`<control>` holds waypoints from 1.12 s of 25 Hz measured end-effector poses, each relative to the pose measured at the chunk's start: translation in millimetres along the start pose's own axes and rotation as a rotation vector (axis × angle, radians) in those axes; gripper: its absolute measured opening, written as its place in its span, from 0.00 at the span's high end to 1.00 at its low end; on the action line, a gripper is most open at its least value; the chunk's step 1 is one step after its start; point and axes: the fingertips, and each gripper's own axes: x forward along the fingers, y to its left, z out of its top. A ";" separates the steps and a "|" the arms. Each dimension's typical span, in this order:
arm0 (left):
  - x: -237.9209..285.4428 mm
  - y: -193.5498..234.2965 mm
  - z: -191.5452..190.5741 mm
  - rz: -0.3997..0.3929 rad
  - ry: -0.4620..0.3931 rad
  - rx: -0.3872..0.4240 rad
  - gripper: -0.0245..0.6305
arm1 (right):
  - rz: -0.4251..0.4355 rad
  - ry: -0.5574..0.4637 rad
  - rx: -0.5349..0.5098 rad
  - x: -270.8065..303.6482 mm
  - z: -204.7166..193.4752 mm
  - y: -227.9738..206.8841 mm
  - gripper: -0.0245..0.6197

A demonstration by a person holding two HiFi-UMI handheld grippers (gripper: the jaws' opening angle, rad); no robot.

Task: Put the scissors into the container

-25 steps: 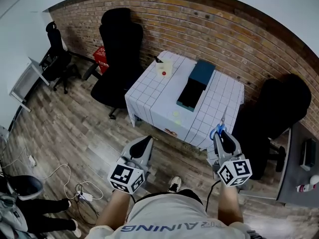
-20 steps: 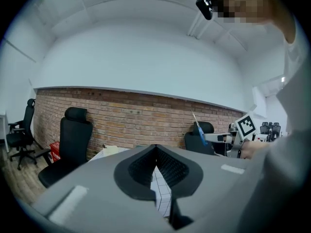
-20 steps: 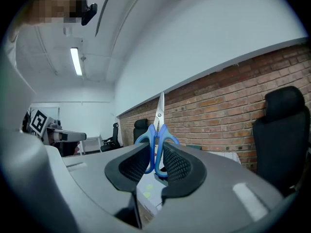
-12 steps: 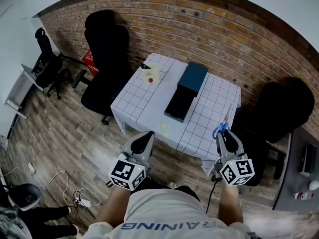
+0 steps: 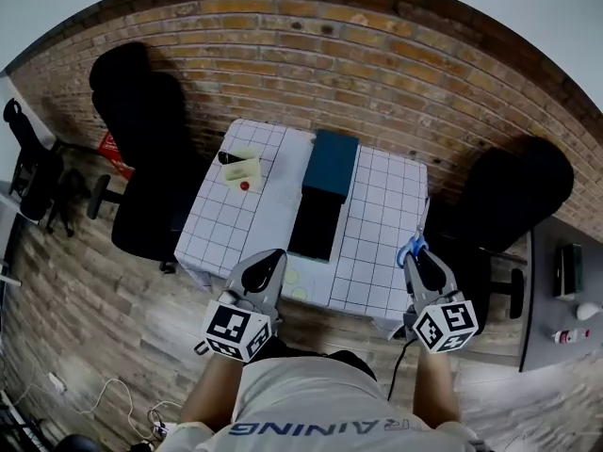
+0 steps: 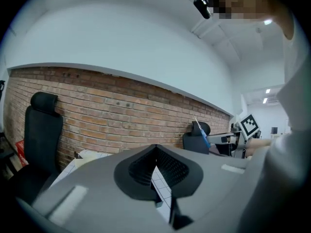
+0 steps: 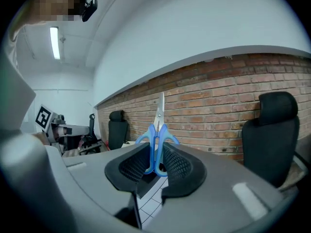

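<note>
Step in hand: carrying, as I judge it. The blue-handled steel scissors (image 7: 156,130) are already gripped and held in the air, and are not yet over the long dark teal box-shaped container (image 5: 332,161).
Right gripper (image 7: 156,150): its jaws are partly closed and clamped on the blue handle loops, which sit between the black ribbed pads. The shut blades stick out past the tips, away from the person.
Scissors and container: in the head view the scissors (image 5: 415,243) are to the container's right and nearer the person, well apart from it. The right gripper (image 5: 417,260) is just behind them.
Container: it lies lengthwise down the middle of the table with the white grid-patterned cloth (image 5: 377,243). Its far half is teal. Its near half looks black, probably the open part, though I cannot tell for sure.
Left gripper (image 6: 155,149): its jaws are closed to a thin slit, with only tablecloth showing between them and nothing held. In the head view the left gripper (image 5: 268,257) is just short of the container's near end and a little to its left.
Next move calls for: swinging the right gripper leftward and forward until the scissors hang over the container's black half. Then the blades should be lowered or tipped in line with its long side, and only then the jaws parted. The long blades could catch the container's rim if they come in crosswise.
</note>
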 end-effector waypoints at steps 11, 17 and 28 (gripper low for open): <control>55.7 129.5 -4.6 -0.177 0.108 -0.008 0.96 | -0.130 0.156 -0.038 132.7 -12.1 63.1 0.80; 63.6 158.0 -26.0 -0.220 0.181 -0.045 0.96 | -0.124 0.381 0.001 185.6 -83.3 79.6 0.80; 65.1 165.4 -41.6 -0.224 0.231 -0.128 0.96 | -0.134 0.796 0.001 252.9 -219.4 75.3 0.80</control>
